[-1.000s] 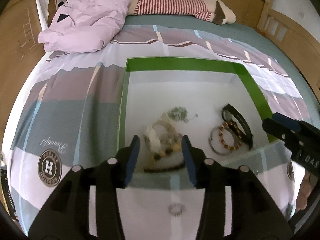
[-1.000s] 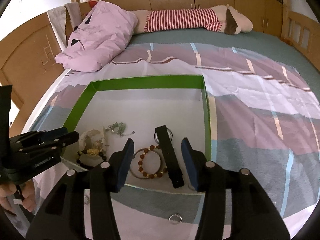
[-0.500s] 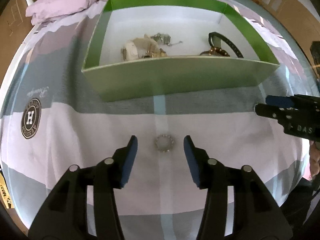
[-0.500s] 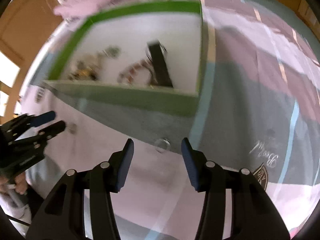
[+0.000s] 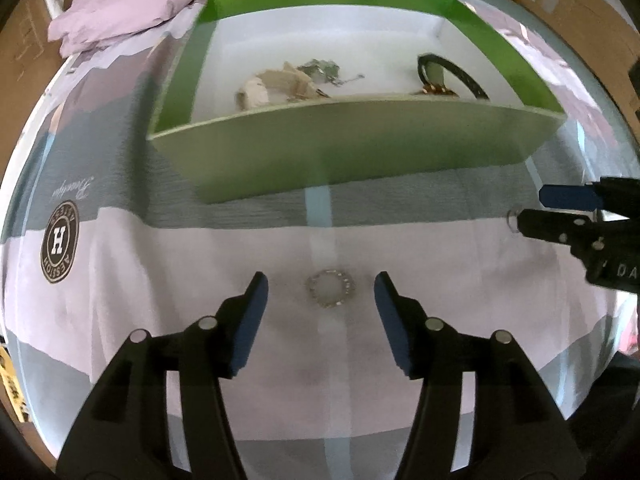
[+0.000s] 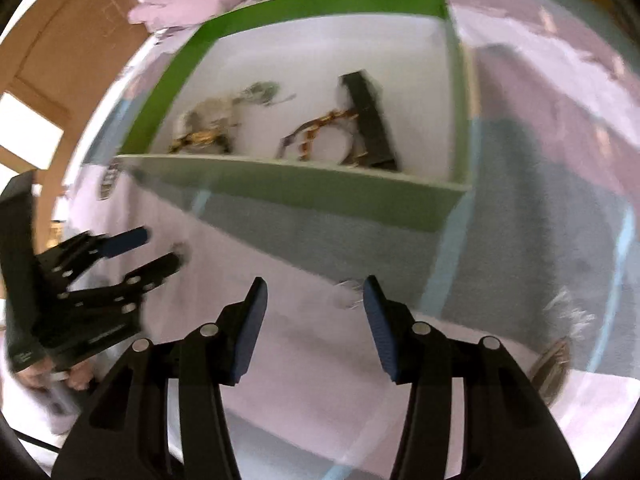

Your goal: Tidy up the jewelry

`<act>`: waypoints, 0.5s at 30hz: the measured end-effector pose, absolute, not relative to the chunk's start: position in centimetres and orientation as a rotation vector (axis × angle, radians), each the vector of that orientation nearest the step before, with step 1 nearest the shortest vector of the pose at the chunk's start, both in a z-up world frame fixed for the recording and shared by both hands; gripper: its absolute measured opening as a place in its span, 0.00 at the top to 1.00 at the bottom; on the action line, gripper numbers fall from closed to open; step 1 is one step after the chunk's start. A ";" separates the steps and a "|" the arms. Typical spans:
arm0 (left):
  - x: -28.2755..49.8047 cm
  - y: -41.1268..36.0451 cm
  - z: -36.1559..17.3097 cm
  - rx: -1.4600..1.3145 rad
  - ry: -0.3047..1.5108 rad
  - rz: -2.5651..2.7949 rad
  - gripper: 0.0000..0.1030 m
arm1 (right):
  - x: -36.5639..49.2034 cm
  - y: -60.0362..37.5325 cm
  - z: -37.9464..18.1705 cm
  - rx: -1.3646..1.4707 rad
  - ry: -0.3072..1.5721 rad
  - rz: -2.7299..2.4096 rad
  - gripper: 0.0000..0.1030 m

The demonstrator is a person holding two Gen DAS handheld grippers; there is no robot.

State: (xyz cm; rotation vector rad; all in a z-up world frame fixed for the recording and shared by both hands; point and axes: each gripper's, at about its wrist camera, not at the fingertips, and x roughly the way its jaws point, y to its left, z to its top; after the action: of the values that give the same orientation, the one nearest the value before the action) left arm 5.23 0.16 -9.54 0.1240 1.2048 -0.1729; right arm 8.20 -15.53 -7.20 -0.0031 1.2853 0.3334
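Note:
A silver beaded ring (image 5: pixel 330 289) lies on the bedspread in front of a green box (image 5: pixel 360 152). My left gripper (image 5: pixel 320 286) points down over it; its jaws are opening, with the ring between them and untouched. A second small ring (image 6: pixel 347 295), blurred, lies between the jaws of my open right gripper (image 6: pixel 315 294), close to the right finger (image 6: pixel 376 312). The box (image 6: pixel 304 184) holds a black strap (image 6: pixel 368 120), a brown bead bracelet (image 6: pixel 320 128), a pale and gold heap (image 6: pixel 208 124) and a silver chain (image 5: pixel 320 70). Each gripper shows in the other's view: right gripper (image 5: pixel 534 210), left gripper (image 6: pixel 160 250).
A pink quilt (image 5: pixel 132 4) is bunched at the far left of the bed. A round logo patch (image 5: pixel 60 242) is printed on the bedspread left of the box. Wooden panels (image 6: pixel 68 52) border the bed. A hand (image 6: pixel 40 376) holds the left gripper's handle.
Both grippers have tipped downward and dropped from over the box to the bedspread in front of it. The left jaws have widened around the beaded ring.

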 end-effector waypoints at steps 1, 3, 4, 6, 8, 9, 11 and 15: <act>5.3 0.0 -9.8 0.138 1.206 -0.173 0.46 | 8.1 -15.2 -7.6 -0.035 1.294 0.316 0.51; 5.2 -0.5 -10.2 0.168 1.198 -0.167 0.50 | 8.5 -15.1 -8.3 -0.057 1.310 0.312 0.51; 5.1 -0.7 -10.2 0.177 1.183 -0.164 0.59 | 8.4 -14.9 -8.5 -0.067 1.313 0.310 0.51; 5.0 -1.0 -10.1 0.200 1.174 -0.168 0.69 | 8.4 -14.3 -8.7 -0.092 1.313 0.308 0.51; 5.1 -0.9 -10.0 0.218 1.179 -0.152 0.76 | 8.4 -13.7 -9.0 -0.100 1.316 0.311 0.51; 5.0 -0.7 -10.0 0.220 1.185 -0.141 0.76 | 8.4 -13.7 -9.0 -0.102 1.318 0.313 0.51; 5.2 0.0 -9.8 0.206 1.197 -0.127 0.77 | 8.2 -13.3 -9.1 -0.108 1.320 0.314 0.51; 5.8 1.7 -9.9 0.174 1.214 -0.077 0.77 | 8.0 -13.1 -9.3 -0.107 1.323 0.312 0.51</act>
State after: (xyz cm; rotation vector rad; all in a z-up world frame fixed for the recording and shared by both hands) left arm 5.78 1.73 -9.85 0.1741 1.2143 -0.0772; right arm 8.03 -13.07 -9.27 -0.1072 1.3226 0.3124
